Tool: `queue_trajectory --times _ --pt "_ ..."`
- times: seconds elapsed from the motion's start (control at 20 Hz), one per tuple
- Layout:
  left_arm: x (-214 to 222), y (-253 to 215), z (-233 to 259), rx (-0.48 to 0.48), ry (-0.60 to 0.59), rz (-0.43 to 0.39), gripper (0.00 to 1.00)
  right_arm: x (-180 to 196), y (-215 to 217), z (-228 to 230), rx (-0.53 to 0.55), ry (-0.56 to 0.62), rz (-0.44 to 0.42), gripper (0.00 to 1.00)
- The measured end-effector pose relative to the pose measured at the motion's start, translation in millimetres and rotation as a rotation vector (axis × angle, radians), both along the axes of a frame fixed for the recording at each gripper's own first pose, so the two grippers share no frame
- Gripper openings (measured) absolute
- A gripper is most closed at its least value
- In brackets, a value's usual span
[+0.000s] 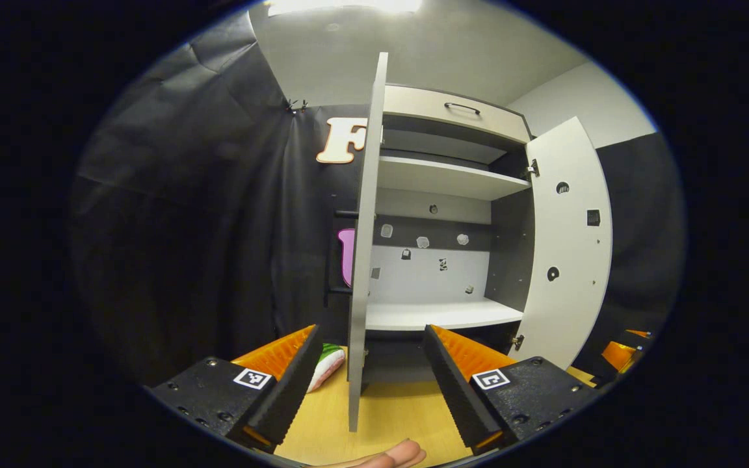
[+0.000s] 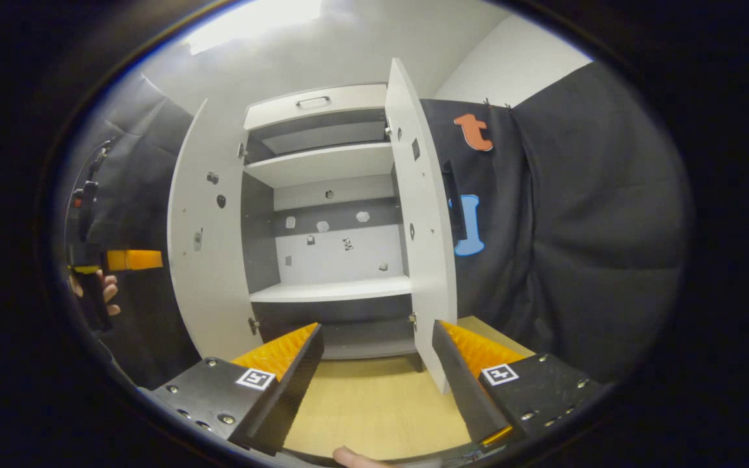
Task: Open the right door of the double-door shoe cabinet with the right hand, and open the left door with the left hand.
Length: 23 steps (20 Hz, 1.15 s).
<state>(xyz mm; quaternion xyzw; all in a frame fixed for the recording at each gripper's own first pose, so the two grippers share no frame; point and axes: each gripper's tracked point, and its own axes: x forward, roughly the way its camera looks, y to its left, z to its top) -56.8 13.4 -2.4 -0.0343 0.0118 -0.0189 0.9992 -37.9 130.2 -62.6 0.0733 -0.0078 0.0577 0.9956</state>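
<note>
The shoe cabinet [image 1: 443, 179] stands with both doors swung wide, and its pale shelves are bare. In the left gripper view the left door [image 1: 363, 260] is edge-on and runs down between my spread fingers without touching either. My left gripper [image 1: 368, 383] is open. The right door [image 1: 566, 240] hangs open at the right. In the right gripper view the right door [image 2: 423, 227] is open just left of my right finger, and my right gripper [image 2: 378, 370] is open with nothing in it. The left door [image 2: 209, 247] shows its inner face. The left gripper [image 2: 124, 260] is held by a hand far left.
A drawer with a dark handle [image 1: 462, 107] tops the cabinet. A green, white and pink object [image 1: 326, 364] lies on the wooden floor [image 1: 387, 416] behind my left finger. Black cloth walls close in both sides. A black handle [image 2: 456, 208] sits on the right door's outer face.
</note>
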Motion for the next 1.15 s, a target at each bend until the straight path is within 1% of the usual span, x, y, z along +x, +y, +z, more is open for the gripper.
queue_trajectory --times 0.25,0.3,0.35,0.55,0.7,0.85,0.95,1.0,1.05,1.15 --pt "-13 -29 -12 0.004 -0.001 -0.013 0.96 -3 1 6 -0.002 -0.013 -0.001 0.99" --pt "-15 -34 -12 -0.005 -0.003 -0.015 0.93 -3 2 8 0.001 -0.017 0.0 0.99" --pt "-17 -40 -12 -0.012 -0.007 -0.018 0.96 -5 2 10 0.004 -0.022 0.002 0.99" --pt "-28 -62 -26 0.007 -0.004 -0.037 0.96 -10 11 13 -0.005 -0.037 0.015 0.99" --pt "-34 -70 -34 0.036 0.004 -0.045 0.96 -14 20 10 -0.015 -0.041 0.032 0.99" --pt "-38 -79 -42 0.053 0.016 -0.067 0.96 -25 22 7 -0.007 -0.052 0.023 0.99" --pt "-40 -81 -47 0.071 0.031 -0.076 0.96 -31 27 7 -0.029 -0.058 0.036 0.99" --pt "-40 -78 -47 0.075 0.033 -0.07 0.93 -34 26 9 -0.04 -0.065 0.029 0.99" --pt "-41 -75 -44 0.075 0.026 -0.062 0.97 -37 26 12 -0.049 -0.074 0.023 0.99" --pt "-42 -72 -37 0.079 0.006 -0.046 0.97 -38 27 15 -0.061 -0.088 0.017 0.99"
